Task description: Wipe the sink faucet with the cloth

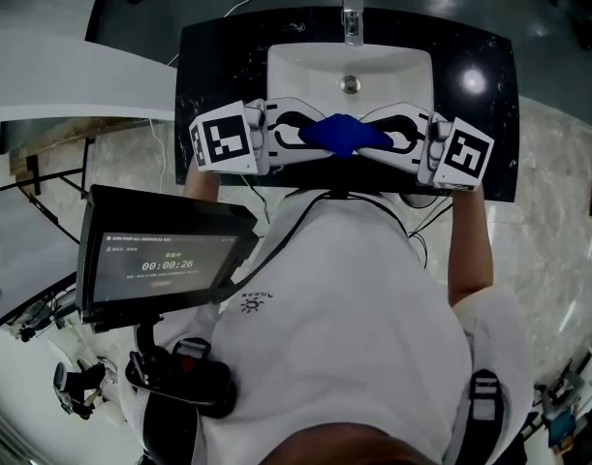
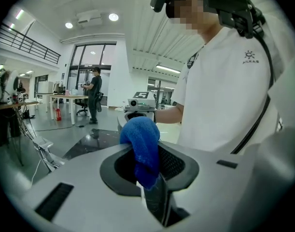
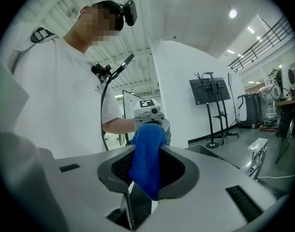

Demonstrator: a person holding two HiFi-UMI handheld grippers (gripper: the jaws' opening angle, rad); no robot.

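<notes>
At the black counter (image 1: 218,56), a person in a white tee stands w/ a two-jaw tool in each hand, tips facing each other above the front rim of the white sink (image 1: 397,66). The blue cloth (image 1: 344,134) hangs bunched between them, in the air. The left gripper (image 1: 310,132) is clamped on one end. The right gripper (image 1: 375,136) is pinched on the other, w/ fabric filling the gap between its pads. Each gripper's own view shows the cloth draped out of its jaws.

Prob. reason for the two-sided hold: passing or re-gripping the cloth so one tool gets a firm wad for wiping. It's held clear of the basin, so it isn't dragging.

The faucet (image 1: 352,13) stands at the far side of the sink, well apart from the cloth, and nothing is touching it. Wiping looks not yet begun.

Hard to tell:
- How much cloth each side holds, since the folds hide the pads.
- The person's hands, which sit under the marker cubes.
- The text on a tablet (image 1: 165,260) at lower left, which is too small to read.
</notes>
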